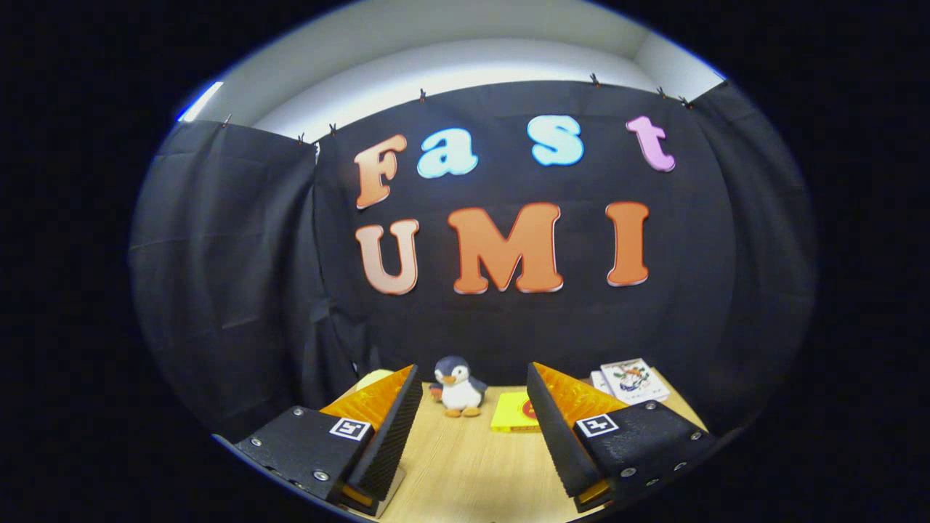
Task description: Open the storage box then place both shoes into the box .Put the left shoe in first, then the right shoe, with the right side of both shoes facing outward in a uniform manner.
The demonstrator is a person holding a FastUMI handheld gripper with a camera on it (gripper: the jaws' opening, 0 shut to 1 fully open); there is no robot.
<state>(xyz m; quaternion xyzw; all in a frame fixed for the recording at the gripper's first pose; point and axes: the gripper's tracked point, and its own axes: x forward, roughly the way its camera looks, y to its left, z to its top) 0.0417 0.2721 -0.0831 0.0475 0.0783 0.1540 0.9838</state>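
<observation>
Gripper (474,421) open, yellow box (514,414) partly hidden

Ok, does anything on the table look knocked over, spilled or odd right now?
Nothing stands out. The penguin toy sits upright on the wooden table, the yellow box lies flat beside it, and the gripper hovers with jaws open, holding nothing.

Dim booth, overhead light, sharp, fisheye-bent edges.
</observation>
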